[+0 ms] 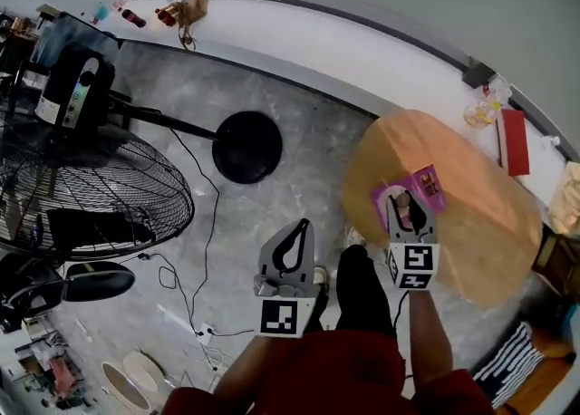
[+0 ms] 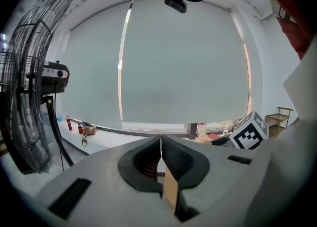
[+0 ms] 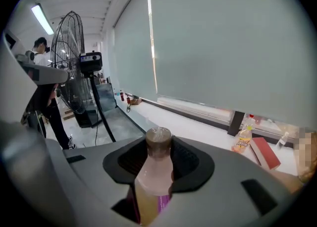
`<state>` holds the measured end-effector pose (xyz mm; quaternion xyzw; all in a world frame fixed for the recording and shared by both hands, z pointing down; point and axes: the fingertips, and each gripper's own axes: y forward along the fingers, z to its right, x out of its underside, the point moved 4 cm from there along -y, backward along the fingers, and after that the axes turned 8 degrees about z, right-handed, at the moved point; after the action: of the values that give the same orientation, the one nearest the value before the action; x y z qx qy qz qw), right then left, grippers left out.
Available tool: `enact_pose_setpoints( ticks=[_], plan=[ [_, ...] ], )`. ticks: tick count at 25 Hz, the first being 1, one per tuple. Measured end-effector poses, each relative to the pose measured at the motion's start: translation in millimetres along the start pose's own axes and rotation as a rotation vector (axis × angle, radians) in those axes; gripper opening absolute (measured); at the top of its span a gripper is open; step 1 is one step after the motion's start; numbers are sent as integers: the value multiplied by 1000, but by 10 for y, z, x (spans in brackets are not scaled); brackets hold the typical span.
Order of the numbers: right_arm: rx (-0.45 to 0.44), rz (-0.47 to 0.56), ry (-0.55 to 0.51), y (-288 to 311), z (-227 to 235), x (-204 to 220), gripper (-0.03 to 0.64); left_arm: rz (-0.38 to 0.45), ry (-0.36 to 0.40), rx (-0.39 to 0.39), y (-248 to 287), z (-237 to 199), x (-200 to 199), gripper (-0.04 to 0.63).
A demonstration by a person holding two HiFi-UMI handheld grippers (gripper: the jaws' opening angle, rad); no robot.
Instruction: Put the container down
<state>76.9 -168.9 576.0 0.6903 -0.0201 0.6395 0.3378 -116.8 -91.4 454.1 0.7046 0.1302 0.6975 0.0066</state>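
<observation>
Bottle (image 3: 152, 171) with brown cap and purple label sits pinched in the right gripper (image 3: 158, 146), centre right of the head view against the round wooden table (image 1: 480, 223). Left gripper (image 2: 160, 141) jaws are pressed together, empty.

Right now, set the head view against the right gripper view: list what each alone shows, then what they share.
Head view only: a black disc on the floor, the wearer's red sleeves, the marker cube. Right gripper view only: the brown cap of the bottle, a bystander beside the fan. Both: the right tongs shut on the bottle, the fan, the red box on the ledge.
</observation>
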Motion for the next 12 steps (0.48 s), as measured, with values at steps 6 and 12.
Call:
enact_pose_setpoints(
  ticks=[6, 12],
  plan=[
    [-52, -64, -7, 564, 40, 429, 140, -78, -5, -44, 124, -31, 357, 9],
    [-75, -132, -17, 1025, 138, 879, 140, -138, -36, -90, 182, 3, 633, 9]
  ],
)
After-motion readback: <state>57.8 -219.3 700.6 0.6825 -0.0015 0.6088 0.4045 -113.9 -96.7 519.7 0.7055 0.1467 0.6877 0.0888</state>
